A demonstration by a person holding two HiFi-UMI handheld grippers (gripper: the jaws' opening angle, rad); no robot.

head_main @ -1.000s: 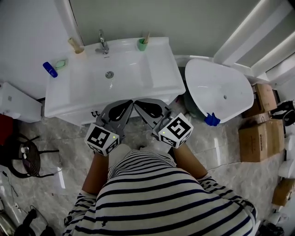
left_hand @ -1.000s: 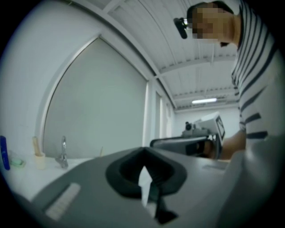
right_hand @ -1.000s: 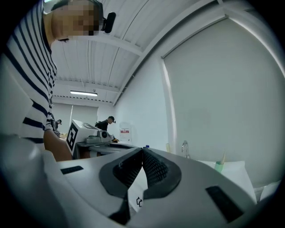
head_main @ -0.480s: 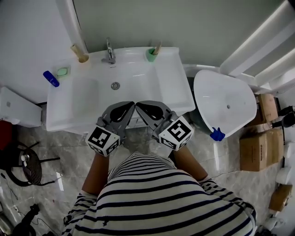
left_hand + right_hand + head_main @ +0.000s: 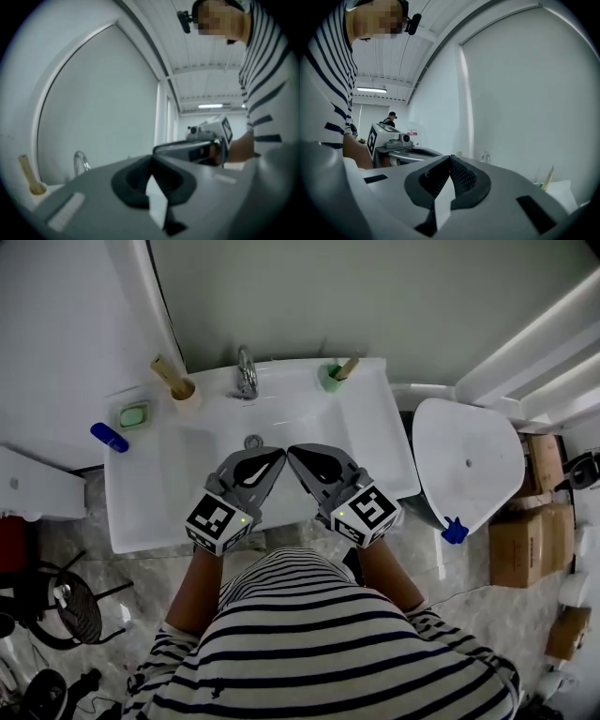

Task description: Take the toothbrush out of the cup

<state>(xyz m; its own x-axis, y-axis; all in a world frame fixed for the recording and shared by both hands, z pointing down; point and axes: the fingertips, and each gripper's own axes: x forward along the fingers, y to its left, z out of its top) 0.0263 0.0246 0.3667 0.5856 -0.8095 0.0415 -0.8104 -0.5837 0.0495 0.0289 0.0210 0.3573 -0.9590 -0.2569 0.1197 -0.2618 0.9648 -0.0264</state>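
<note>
A small green cup (image 5: 332,381) stands on the back right corner of the white sink (image 5: 375,442), with a wooden-handled toothbrush (image 5: 348,367) leaning out of it to the right. In the right gripper view the toothbrush (image 5: 548,178) shows far off at the right edge. My left gripper (image 5: 278,457) and right gripper (image 5: 292,451) hang side by side over the basin's front half, tips almost touching each other, well short of the cup. Both are shut with nothing in them; the pads meet in the left gripper (image 5: 151,162) and in the right gripper (image 5: 450,160).
A chrome faucet (image 5: 246,371) stands at the sink's back middle. A beige cup (image 5: 184,393) with a wooden brush, a green soap dish (image 5: 133,415) and a blue object (image 5: 110,437) are at the left. A white toilet lid (image 5: 469,465) and cardboard boxes (image 5: 520,540) lie to the right.
The person has stepped toward the sink. Both shut grippers have moved from below its front edge to over the basin, closer to the faucet and the green cup.
</note>
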